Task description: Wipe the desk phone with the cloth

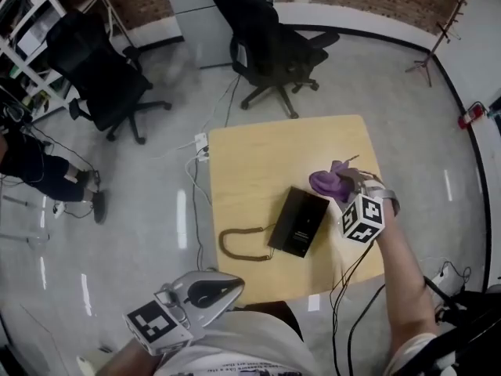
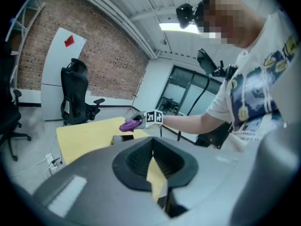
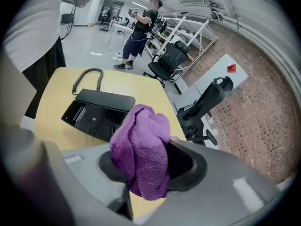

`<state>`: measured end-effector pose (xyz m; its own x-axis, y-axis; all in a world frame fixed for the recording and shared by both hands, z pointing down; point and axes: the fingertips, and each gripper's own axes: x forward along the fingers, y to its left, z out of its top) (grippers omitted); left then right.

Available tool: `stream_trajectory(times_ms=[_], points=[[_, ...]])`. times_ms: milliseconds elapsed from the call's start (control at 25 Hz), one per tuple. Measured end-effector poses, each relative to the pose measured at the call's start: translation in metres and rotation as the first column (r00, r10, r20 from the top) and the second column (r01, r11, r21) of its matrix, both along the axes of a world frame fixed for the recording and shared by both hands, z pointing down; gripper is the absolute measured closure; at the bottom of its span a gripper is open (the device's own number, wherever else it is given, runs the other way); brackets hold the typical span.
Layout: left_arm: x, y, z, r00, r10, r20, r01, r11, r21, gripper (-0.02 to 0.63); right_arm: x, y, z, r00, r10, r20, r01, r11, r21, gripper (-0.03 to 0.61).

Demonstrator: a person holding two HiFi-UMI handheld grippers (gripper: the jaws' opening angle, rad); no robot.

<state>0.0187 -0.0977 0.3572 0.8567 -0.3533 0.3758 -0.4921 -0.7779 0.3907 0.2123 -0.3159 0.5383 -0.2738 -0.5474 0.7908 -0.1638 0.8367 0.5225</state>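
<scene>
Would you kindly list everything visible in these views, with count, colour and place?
Table: one, light wood, mid-floor.
Desk phone: one, black, on the table's near half.
Coiled cord: one, dark, on the table, left of the phone.
Cloth: one, purple, in the right tongs.
Office chairs: two, black, on the floor beyond the table.
Power strip: one, white, floor by the table's left edge.
Left tongs: one, grey, closed, empty, off the table's near-left corner.
Right tongs: one, grey, closed on the cloth, over the table's right side.

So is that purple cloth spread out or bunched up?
Bunched up: the purple cloth is a crumpled wad pinched in the right gripper, near the desk phone, not laid flat.
</scene>
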Motion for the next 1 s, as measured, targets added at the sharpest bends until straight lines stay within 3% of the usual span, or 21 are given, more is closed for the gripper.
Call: stream_trajectory(times_ms=[320, 680, 840, 1000], points=[[0.010, 0.000, 0.004, 0.999, 0.039, 0.006, -0.038, 0.999, -0.012, 0.609, 0.008, 0.011, 0.041, 0.999, -0.005, -0.052, 0.001, 0.998, -0.062, 0.420], [0.004, 0.003, 0.013, 1.000, 0.009, 0.017, -0.008, 0.999, -0.034, 0.609, 0.033, 0.014, 0.083, 0.990, 0.079, -0.113, -0.090, 0.991, -0.103, 0.420], [0.002, 0.006, 0.017, 1.000, 0.018, 0.014, -0.017, 0.999, -0.037, 0.609, 0.050, 0.015, 0.094, 0.970, 0.213, -0.113, -0.225, 0.969, -0.105, 0.420], [-0.004, 0.006, 0.022, 0.998, 0.065, 0.026, -0.065, 0.998, 0.009, 0.609, 0.064, 0.033, 0.085, 0.909, 0.417, 0.008, -0.411, 0.899, -0.150, 0.420]])
